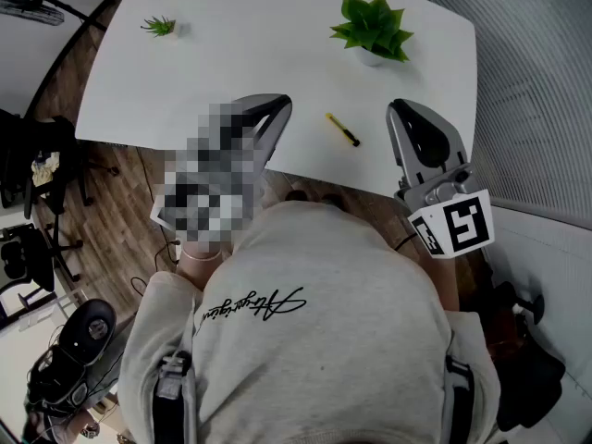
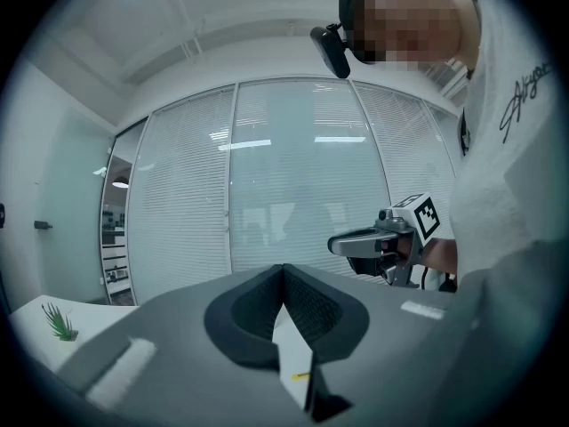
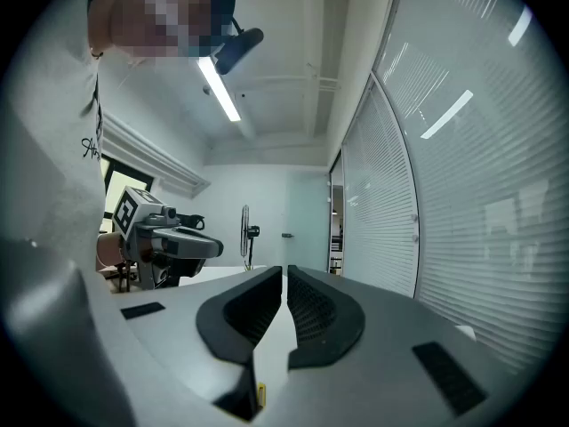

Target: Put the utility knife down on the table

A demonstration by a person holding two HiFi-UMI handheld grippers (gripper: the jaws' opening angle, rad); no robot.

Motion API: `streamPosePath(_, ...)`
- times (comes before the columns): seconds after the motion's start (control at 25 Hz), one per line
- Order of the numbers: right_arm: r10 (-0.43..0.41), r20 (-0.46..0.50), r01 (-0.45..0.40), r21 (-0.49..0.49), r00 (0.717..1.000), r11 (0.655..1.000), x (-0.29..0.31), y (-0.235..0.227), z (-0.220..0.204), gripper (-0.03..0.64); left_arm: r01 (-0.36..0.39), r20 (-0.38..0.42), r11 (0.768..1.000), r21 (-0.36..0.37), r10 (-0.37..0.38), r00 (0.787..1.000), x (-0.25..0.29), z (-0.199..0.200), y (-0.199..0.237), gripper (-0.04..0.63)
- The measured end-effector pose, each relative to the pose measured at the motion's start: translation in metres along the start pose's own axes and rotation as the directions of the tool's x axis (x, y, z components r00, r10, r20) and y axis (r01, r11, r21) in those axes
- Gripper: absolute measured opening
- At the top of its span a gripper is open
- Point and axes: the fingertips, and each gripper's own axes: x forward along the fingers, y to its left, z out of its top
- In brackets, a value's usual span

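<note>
Closest in, a pale sweatshirt with black script lettering [image 1: 314, 340] fills the bottom of the head view, with the person standing at the near edge of the tabletop. Just past it both hands are up, one at each side.

The left tool [image 2: 284, 270] points level. Its own view has the two dark ribbed jaws meeting at the tips: closed, with nothing pinched between them. Over at 3 o'clock the right tool [image 3: 284, 274] is level too, its black-and-white marker cube sitting back by the wrist. Its jaws stand almost together with a thin slit between them, and that slit holds nothing.

Between the two, out at 12 o'clock from the person, there it is: the slim yellow utility knife with a black end [image 1: 342, 129]. It lies flat on the white rounded-corner tabletop [image 1: 250, 54], close to the near edge. It runs from 10 o'clock to 4 o'clock with the black end at 4, apart from both tools.

Further on, at 1 o'clock of the knife, a leafy green plant in a small white pot [image 1: 373, 28] stands upright. Way across at 10 o'clock, a tiny spiky green plant [image 1: 159, 27] sits near the far left corner. Beyond that corner there's a black standing fan [image 1: 28, 6], and grey slatted blinds [image 1: 536, 81] run down the right side.
</note>
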Motion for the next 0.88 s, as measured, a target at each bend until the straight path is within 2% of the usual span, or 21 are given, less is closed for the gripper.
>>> streamPosePath(0.88,-0.014,0.05,0.014,0.007,0.999,1.0,-0.002,-0.005,0.012,0.003,-0.015,0.019,1.0,0.005,0.015,1.0,-0.001,0.004,0.002,-0.002)
